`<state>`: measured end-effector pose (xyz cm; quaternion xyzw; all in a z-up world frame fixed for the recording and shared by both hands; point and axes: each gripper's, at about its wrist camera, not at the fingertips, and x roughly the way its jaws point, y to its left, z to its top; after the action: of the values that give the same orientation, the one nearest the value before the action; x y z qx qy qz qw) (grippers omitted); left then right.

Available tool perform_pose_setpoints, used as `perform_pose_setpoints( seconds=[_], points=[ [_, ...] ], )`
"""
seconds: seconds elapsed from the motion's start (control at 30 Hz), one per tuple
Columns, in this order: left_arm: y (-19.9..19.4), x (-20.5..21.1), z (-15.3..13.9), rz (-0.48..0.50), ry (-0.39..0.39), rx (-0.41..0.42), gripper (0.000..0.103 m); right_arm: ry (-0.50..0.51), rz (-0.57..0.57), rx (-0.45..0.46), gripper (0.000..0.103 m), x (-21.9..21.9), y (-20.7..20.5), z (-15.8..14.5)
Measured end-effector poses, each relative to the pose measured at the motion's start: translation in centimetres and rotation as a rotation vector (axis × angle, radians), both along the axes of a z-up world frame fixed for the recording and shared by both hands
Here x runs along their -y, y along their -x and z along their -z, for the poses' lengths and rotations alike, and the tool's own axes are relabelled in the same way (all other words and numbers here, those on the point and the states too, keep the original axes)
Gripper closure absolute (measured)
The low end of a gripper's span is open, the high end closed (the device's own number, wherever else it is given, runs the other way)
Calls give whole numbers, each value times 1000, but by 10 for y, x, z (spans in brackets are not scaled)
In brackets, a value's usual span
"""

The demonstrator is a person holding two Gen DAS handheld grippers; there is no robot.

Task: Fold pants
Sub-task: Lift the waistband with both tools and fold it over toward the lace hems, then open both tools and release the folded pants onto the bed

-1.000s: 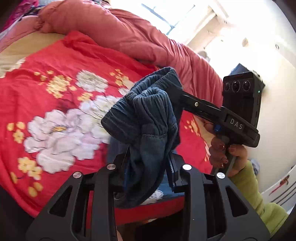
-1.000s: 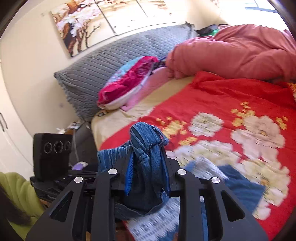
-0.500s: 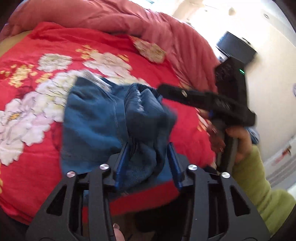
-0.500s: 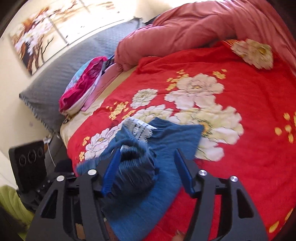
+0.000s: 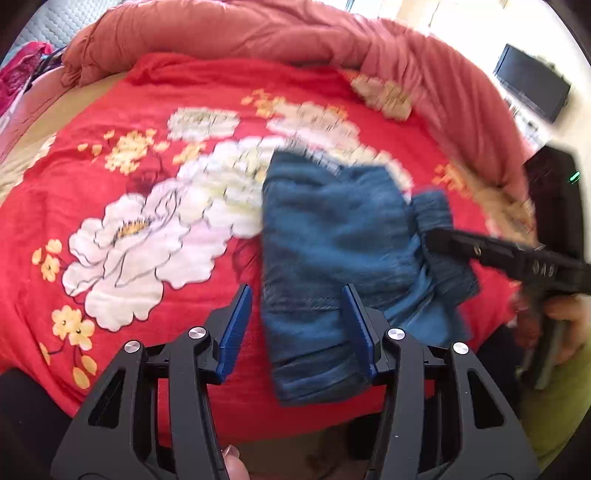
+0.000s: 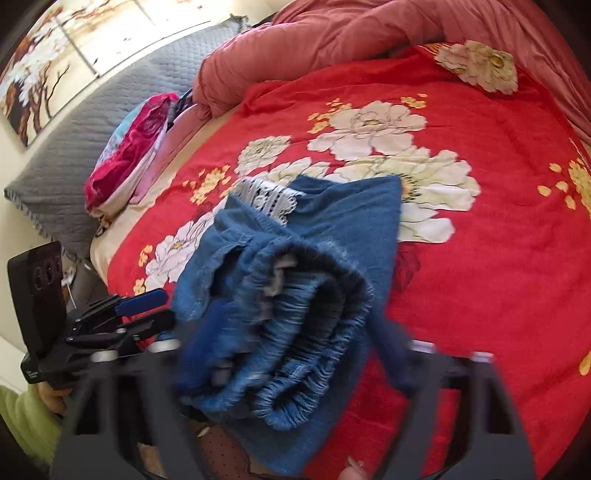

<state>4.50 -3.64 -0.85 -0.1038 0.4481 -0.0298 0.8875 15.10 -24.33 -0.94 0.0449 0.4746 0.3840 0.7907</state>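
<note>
Folded blue denim pants lie on the red floral bedspread, near its front edge. My left gripper is open and its jaws are opening. The pants' near corner lies between the blue pads, against the right one only. In the right wrist view the elastic waistband bundle sits between the blurred fingers of my right gripper. Those jaws are closing and the cloth does not look pinched. A white lace hem shows at the far end. Each gripper shows in the other's view, the right gripper and the left gripper.
A salmon duvet is heaped along the bed's far side. A grey quilted headboard and a pink pile of clothes lie at the bed's head. A hand and green sleeve hold the right gripper. A dark screen stands beyond.
Both grippers came down with the pants, which hung bunched in the air and now lie on the bedspread. The left gripper let go of the cloth; the right gripper's jaws parted.
</note>
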Motion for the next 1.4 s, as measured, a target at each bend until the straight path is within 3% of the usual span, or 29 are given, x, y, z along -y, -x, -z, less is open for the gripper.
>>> perform_pose_setpoints(
  seconds=[0.03,0.1,0.2,0.27,0.4,0.47,0.6,0.7,0.83,1.0,1.1,1.4],
  points=[
    [0,-2,5,-7,3,-10,60,0,-14,10,68,-4,2,0],
    [4,-10,8,-31,-4,0,58,-117,-44,-4,72,-8,8,-6],
    [7,-21,4,-69,-51,15,58,-235,-48,-48,72,-2,4,-7],
    [8,-24,4,-60,-11,7,58,-186,7,-51,72,6,-4,4],
    [9,-16,9,-32,-54,10,58,-123,89,-56,50,24,-11,21],
    [8,-14,11,-26,-70,16,57,-91,101,-25,45,25,-8,20],
    [14,-15,3,-33,-91,33,57,-9,147,120,42,25,11,-1],
    [22,-15,-10,-31,-78,66,57,-5,152,245,42,30,37,-22],
    [27,-9,-27,-3,-76,114,57,-14,80,322,42,24,66,-37],
    [22,7,-12,44,-94,68,57,62,37,318,50,6,76,-26],
    [22,16,-1,63,-129,36,57,175,28,280,58,-5,75,-7],
    [23,14,7,56,-117,26,54,171,58,217,55,0,76,14]
  ],
)
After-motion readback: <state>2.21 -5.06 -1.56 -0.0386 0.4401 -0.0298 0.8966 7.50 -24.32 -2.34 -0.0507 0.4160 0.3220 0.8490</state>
